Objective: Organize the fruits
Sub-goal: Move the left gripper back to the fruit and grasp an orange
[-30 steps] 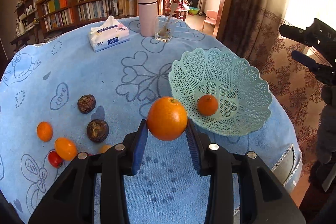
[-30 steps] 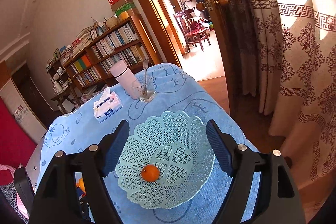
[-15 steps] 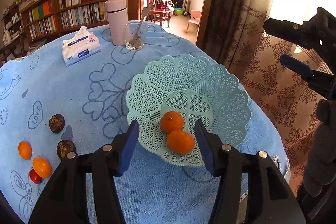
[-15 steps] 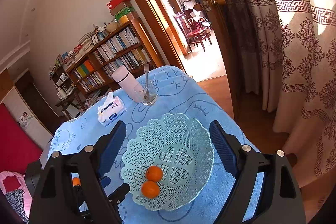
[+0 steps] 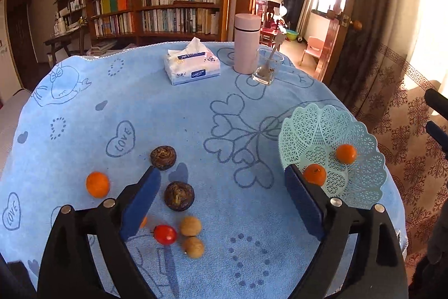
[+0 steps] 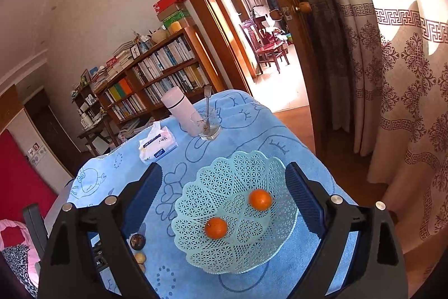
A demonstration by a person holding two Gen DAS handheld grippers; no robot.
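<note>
Pale green plastic lattice formed the basket, which stood on the blue tablecloth near the table's right edge in the left wrist view. Two oranges were seen in it, apart from each other, and nothing else.

The left gripper was noted with its jaws opening wide and nothing between them; it hung over the loose fruit. The right gripper was likewise opening and empty, held above the basket, which showed between its fingers without being touched.

Still on the cloth were counted: one small orange, two dark round fruits, a red tomato, two pale brown nuts or longans, and an orange fruit mostly hidden behind the left finger.

The step in hand was judged to be picking the next fruit with the left gripper. The nearer dark fruit lay closest between the jaws. It was judged best approached from above, pads set either side of its widest part and closed gently, so that the neighbouring tomato and pale fruits would not be nudged or rolled.

A glass held a spoon; beside it stood a pink flask and a tissue pack, well away from the work.
</note>
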